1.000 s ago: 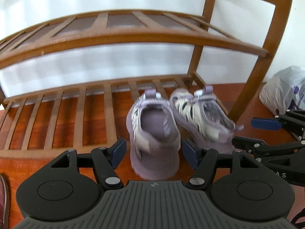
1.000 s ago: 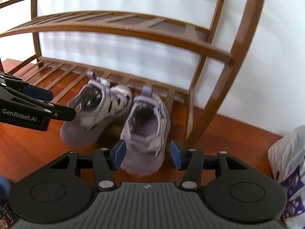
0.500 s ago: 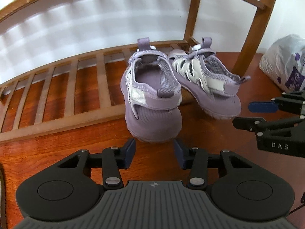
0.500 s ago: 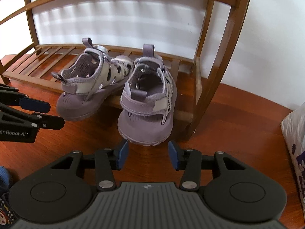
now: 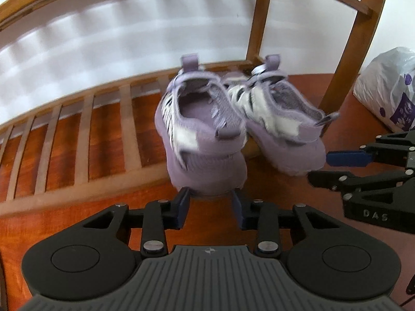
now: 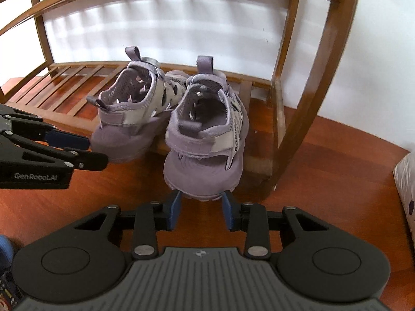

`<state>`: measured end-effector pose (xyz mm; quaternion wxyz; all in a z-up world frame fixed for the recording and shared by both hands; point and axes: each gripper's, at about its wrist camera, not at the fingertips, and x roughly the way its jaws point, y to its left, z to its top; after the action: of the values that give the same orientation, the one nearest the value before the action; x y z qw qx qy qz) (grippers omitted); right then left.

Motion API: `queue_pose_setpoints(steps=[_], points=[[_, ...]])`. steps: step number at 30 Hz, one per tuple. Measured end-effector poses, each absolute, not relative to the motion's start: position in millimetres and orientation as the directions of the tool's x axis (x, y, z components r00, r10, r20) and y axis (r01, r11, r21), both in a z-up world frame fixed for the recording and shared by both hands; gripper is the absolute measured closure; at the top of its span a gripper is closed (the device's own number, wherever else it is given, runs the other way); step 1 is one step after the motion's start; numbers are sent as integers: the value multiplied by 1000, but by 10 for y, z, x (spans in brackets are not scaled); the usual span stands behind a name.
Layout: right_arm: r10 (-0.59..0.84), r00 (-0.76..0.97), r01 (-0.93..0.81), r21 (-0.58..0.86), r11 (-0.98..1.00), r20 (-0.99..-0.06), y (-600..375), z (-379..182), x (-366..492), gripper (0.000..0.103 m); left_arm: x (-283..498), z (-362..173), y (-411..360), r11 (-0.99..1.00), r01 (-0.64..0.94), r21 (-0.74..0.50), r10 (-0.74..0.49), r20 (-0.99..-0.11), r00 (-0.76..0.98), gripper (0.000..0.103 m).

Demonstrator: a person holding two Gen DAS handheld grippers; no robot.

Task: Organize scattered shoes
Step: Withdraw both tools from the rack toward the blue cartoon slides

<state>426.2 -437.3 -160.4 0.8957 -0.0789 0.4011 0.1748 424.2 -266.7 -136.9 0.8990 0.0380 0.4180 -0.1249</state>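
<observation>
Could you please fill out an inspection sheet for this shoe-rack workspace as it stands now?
Surface: glossy reddish-brown wooden floor.
Job's things: two lilac mesh sandals, left sandal and right sandal, side by side, toes on the slatted bottom shelf of the brown wooden shoe rack, heels overhanging its front rail.
Clutter: white plastic bag with purple print on the floor right of the rack.
Grippers: left tool open, just behind the left sandal's heel; right tool open, just behind the right sandal's heel.
Cables: nothing seen.
Surroundings: white wall behind the rack.
</observation>
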Motion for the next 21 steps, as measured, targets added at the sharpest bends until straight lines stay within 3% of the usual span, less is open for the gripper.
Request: queue_pose_setpoints(steps=[12, 21], points=[[243, 627, -368, -7, 930, -740, -4264, -1652, 4560, 64, 4432, -1413, -2706, 966, 254, -58, -210, -748, 629, 65], [229, 619, -371, -23, 928, -751, -4227, -1590, 4469, 64, 4135, -1442, -2684, 975, 211, -76, -191, -772, 606, 63]])
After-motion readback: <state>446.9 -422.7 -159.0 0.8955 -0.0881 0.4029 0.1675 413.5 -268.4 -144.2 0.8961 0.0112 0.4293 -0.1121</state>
